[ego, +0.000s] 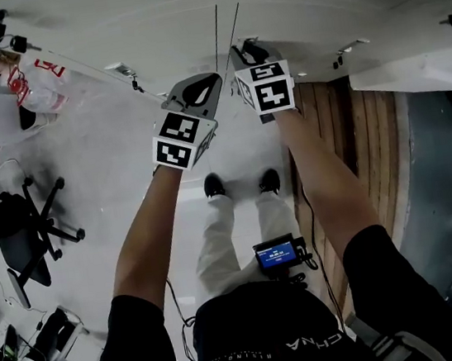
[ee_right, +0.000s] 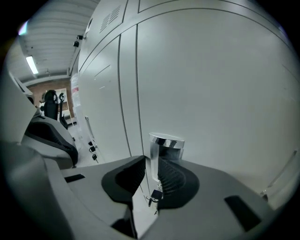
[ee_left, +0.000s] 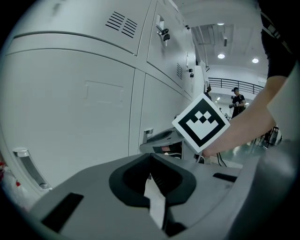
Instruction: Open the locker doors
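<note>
Pale grey locker doors [ego: 187,22] fill the top of the head view, with the left gripper [ego: 199,89] and right gripper [ego: 251,51] side by side just before them. In the left gripper view, its jaws are clenched together on nothing. In the right gripper view, the jaws stand parted with a door's chrome handle [ee_right: 165,146] between them and a small key [ee_right: 154,194] hanging below.

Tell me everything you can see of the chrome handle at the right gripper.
The chrome handle is a short, shiny metal cylinder with a flat cap, standing out from the pale locker door beside its seam. A key hangs below. It sits between the right gripper's open fingers, a gap showing on its left.
</note>
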The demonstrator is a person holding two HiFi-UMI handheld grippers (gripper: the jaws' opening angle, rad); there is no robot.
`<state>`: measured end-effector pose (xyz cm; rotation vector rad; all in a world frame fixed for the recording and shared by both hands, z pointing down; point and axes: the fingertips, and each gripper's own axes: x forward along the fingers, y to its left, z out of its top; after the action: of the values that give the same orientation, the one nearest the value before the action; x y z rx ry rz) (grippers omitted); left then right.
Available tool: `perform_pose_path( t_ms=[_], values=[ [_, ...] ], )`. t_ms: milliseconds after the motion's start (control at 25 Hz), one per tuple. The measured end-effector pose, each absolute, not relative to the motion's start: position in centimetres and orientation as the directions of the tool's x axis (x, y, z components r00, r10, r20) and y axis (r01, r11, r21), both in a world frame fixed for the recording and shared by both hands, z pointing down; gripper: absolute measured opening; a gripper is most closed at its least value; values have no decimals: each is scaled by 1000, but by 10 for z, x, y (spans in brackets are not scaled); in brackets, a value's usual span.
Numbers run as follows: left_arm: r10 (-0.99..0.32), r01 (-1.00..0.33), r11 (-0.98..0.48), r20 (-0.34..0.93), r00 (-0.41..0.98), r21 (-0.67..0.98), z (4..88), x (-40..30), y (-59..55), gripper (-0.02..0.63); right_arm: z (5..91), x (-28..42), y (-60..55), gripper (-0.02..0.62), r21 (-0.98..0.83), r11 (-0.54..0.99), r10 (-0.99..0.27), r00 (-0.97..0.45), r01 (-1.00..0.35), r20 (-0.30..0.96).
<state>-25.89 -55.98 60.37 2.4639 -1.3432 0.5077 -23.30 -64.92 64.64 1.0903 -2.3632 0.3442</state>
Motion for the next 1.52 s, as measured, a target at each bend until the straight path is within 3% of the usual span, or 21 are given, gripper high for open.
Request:
perform_pose_path(
  t_ms=[400,680,720,760,800,1160,1240,1520],
  values=[
    [-719,-839,-536,470,513,96,604,-258,-542,20,645,-222,-614,100,-24,684,-580,-563,-729,589],
    [-656,-767,-630,443,611,124,585,-235,-542,23,644,-201,-576,101,-39,734,-526,-604,-678,598],
    [-641,-748,-651,435,632,127,582,-230,-544,40,645,-198,-571,101,-40,740,-520,-608,-672,600],
    [-620,-725,-676,431,656,130,579,-224,-545,125,645,-195,-567,101,-41,744,-514,-611,-667,602],
    [-596,-700,-703,430,678,130,576,-218,-547,156,646,-192,-562,101,-43,747,-509,-613,-663,605],
    [-343,-422,-902,442,829,91,553,-157,-530,147,640,-165,-530,101,-53,751,-492,-612,-658,619],
    [-314,-395,-914,457,832,91,553,-152,-523,104,640,-158,-522,101,-61,731,-501,-595,-680,628],
    [-189,-282,-950,479,858,131,552,-110,-488,104,635,-107,-479,100,-109,587,-572,-506,-802,645]
  ],
)
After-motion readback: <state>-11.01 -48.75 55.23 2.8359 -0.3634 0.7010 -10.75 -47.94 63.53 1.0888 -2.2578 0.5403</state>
